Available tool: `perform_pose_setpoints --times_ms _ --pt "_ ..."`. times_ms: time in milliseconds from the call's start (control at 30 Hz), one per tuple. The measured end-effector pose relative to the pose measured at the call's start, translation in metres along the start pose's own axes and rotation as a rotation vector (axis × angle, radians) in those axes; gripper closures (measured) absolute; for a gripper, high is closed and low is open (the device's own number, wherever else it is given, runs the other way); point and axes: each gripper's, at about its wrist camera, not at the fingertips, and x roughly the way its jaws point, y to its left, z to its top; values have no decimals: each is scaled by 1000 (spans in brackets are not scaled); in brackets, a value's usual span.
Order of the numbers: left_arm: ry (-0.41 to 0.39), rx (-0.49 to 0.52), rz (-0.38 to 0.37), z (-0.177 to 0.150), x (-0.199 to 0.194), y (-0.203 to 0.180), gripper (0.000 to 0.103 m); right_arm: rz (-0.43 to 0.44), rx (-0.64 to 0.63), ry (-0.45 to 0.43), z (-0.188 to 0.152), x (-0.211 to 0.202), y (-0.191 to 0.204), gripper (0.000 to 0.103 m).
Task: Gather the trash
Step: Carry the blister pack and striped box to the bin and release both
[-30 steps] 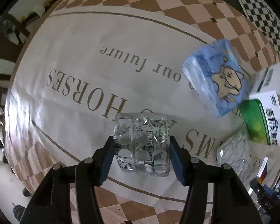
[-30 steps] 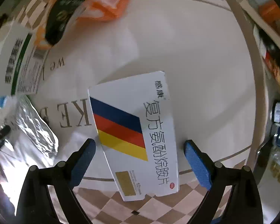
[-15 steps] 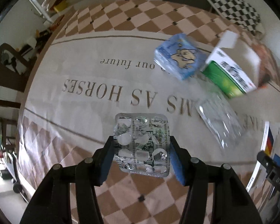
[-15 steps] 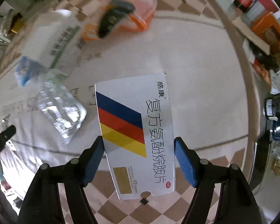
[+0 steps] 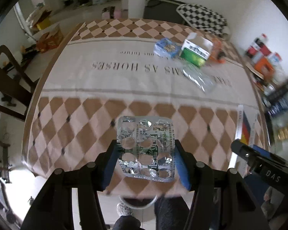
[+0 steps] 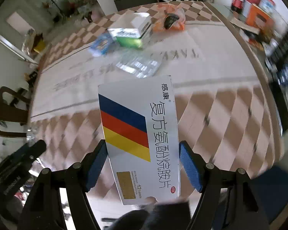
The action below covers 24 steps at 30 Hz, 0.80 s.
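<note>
Trash is split: two pieces are held, four lie far back on the table (image 5: 71, 115). One spent blister pack (image 5: 146, 149) is clamped in the left gripper (image 5: 146, 163); one flat medicine box (image 6: 140, 140) with blue, red and yellow stripes is pinched by the right gripper (image 6: 143, 164), whose jaws closed onto it within the last second. On the cloth: one blue tissue pack (image 5: 166, 48), one green-and-white carton (image 5: 195, 52), one clear blister sheet (image 5: 198, 76), one orange wrapper (image 6: 170, 22). Compared with a second earlier, both grippers are raised, over the table's near edge.
</note>
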Motion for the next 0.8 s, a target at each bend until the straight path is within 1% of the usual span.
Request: perform_pose_setpoints --times_ms 33,133,200,233,267,300,367,400,467,567,633,667,700,800 --pt "3 3 -22 -15 -9 4 50 5 11 -4 -7 -1 0 27" --pt "45 5 -75 -59 -21 26 50 23 72 -5 -71 -18 14 27" --pt "94 -8 -108 -88 -21 39 50 44 131 33 -119 -18 16 27" --pt "120 -17 -124 -103 -19 45 50 49 144 49 -131 -15 15 27" --pt "147 -24 -137 -117 -16 50 50 56 166 81 -155 -9 16 27" --pt "178 -27 -145 -134 -9 54 50 53 177 102 -171 -5 16 27" --pt "235 -27 -147 -162 12 59 50 42 205 154 -208 13 12 27" --pt "270 -29 -144 -178 29 61 50 32 211 176 -224 20 11 27" --pt "336 -38 -145 -205 70 65 50 13 231 226 -251 48 3 27" --pt "433 -62 -139 -242 155 71 50 -24 257 283 -287 104 -17 27" --pt "494 -94 -145 -263 223 75 50 -32 293 314 -308 156 -40 27" --pt "520 -102 -144 -270 248 77 50 -28 304 324 -315 173 -46 27" --pt "547 -117 -134 -279 278 79 50 -21 326 339 -325 202 -56 27" --pt "593 -132 -136 -294 347 80 50 -5 384 378 -347 274 -79 27"
